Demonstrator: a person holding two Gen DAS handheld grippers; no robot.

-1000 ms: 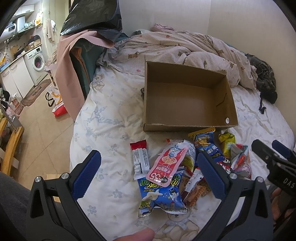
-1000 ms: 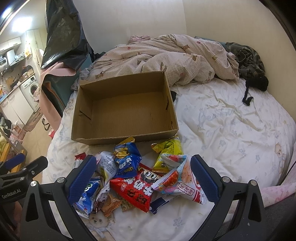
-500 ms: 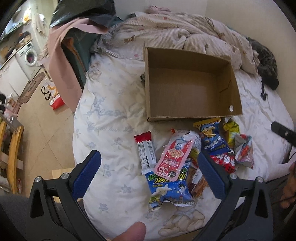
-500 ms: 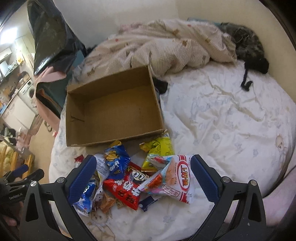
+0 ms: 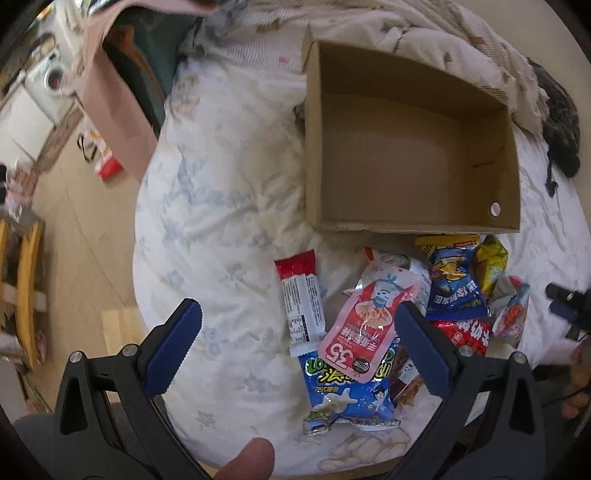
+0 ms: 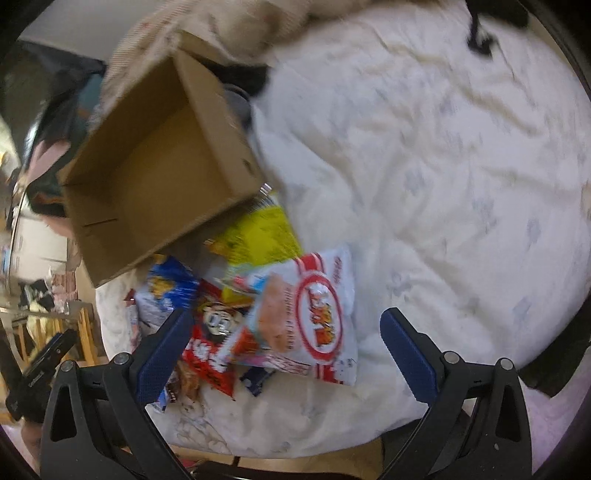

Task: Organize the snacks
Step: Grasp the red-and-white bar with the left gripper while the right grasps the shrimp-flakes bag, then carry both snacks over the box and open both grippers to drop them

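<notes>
An empty cardboard box (image 5: pixel 406 155) (image 6: pixel 155 177) lies on the white bed. A heap of snack packets sits at its near side: a red-and-white bar (image 5: pixel 301 299), a pink pouch marked 35 (image 5: pixel 364 325), a blue-green bag (image 5: pixel 343 387), a blue bag (image 5: pixel 452 284), a yellow bag (image 6: pixel 258 236) and a white bag with a red ring (image 6: pixel 314 314). My left gripper (image 5: pixel 295 343) hangs open above the bar and pouch. My right gripper (image 6: pixel 284 350) is open above the white bag, holding nothing.
A crumpled checked quilt (image 5: pixel 424 33) lies behind the box. The bed's left edge (image 5: pixel 144 236) drops to a wooden floor with a washing machine (image 5: pixel 44 77) and a wooden chair (image 5: pixel 26 288). Bare white sheet (image 6: pixel 443 184) spreads right of the snacks.
Both grippers have risen and tilted down over the bed, so the box and snacks look nearer and steeper. The right view has rolled and blurred. Both stay open.
</notes>
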